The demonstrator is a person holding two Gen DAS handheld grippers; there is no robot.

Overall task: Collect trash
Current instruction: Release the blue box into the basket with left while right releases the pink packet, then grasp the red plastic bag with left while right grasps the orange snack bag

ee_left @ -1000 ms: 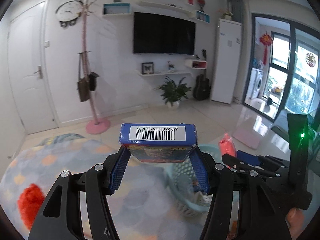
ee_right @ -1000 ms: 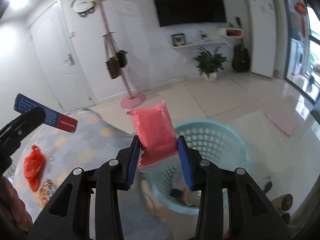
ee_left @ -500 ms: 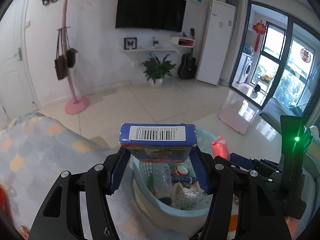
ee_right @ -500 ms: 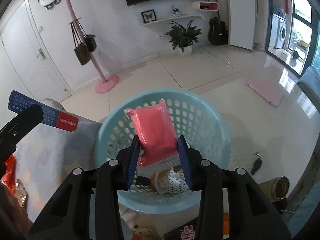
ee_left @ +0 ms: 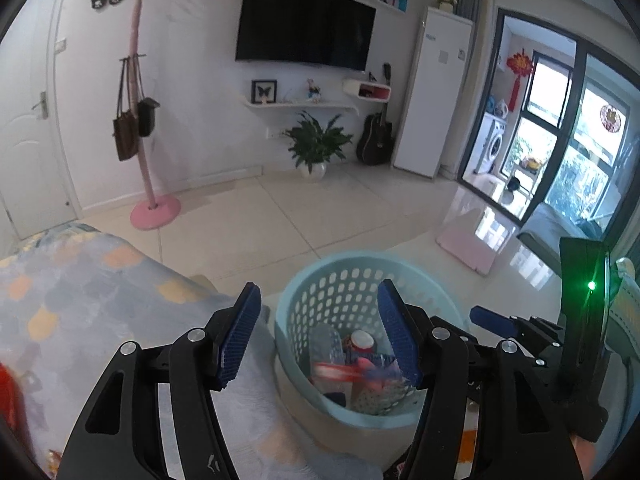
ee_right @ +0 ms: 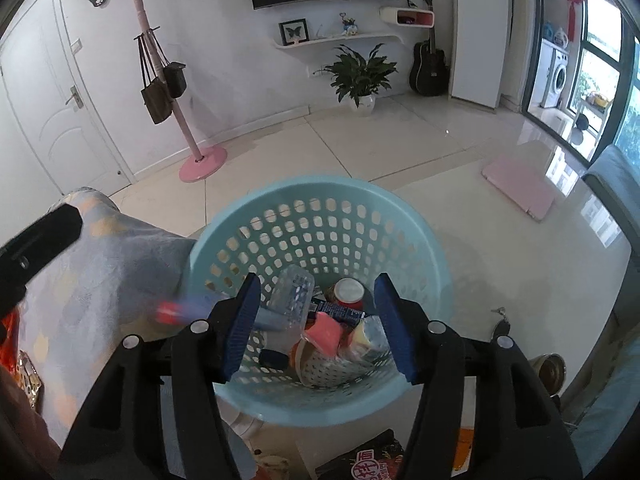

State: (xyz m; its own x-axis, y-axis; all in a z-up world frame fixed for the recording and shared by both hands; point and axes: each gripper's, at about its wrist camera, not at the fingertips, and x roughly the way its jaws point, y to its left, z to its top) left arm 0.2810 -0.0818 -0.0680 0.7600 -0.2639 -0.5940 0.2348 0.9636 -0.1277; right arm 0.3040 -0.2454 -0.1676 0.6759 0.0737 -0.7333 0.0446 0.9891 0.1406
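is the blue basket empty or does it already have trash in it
Not empty. The right wrist view shows the blue basket holding a pile: a clear plastic bottle, a pink packet and a white-capped jar.

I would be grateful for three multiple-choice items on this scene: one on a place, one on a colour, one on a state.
1. Where is the pink packet?
A. inside the basket
B. between the right gripper's fingers
C. on the floor tiles

2. What colour is the basket?
A. white
B. light blue
C. pink

3. How does the right gripper stand?
A. shut on a packet
B. shut with nothing in it
C. open with nothing between its fingers

Answers: 1 A, it lies among the trash in the basket. 2 B, its perforated wall and rim are light blue. 3 C, the blue pads stand apart, having just opened, with only the basket's contents seen below them.
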